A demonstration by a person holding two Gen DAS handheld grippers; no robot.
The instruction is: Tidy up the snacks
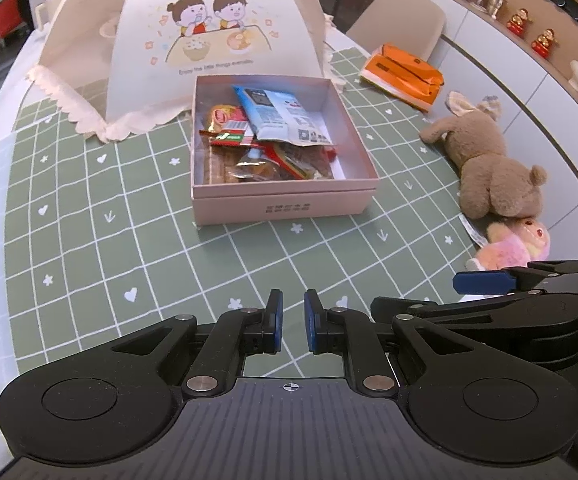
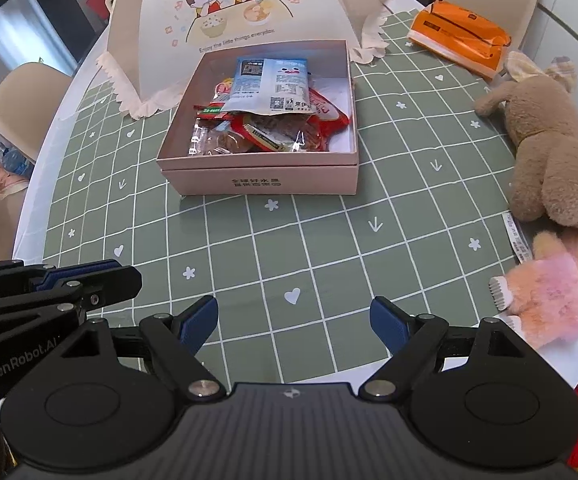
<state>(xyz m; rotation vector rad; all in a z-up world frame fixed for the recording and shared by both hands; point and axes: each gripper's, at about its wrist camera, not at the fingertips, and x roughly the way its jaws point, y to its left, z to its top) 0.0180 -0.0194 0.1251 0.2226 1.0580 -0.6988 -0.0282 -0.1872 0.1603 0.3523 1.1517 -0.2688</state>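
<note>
Even indoor light, sharp focus, fisheye-warped edges

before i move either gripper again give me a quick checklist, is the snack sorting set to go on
1. Left gripper holds nothing: ok; narrow gap between its pads, nothing in it.
2. Right gripper holds nothing: ok; wide open.
3. Pink box open: ok; no lid on it.
4. Snacks inside the box: ok; the blue-white packet lies on top of the red packets.
5. Loose snacks left on the green mat: cannot tell; the orange pack may be tissues.
6. Path to the box: ok; the brown plush lies off to the right.
</note>
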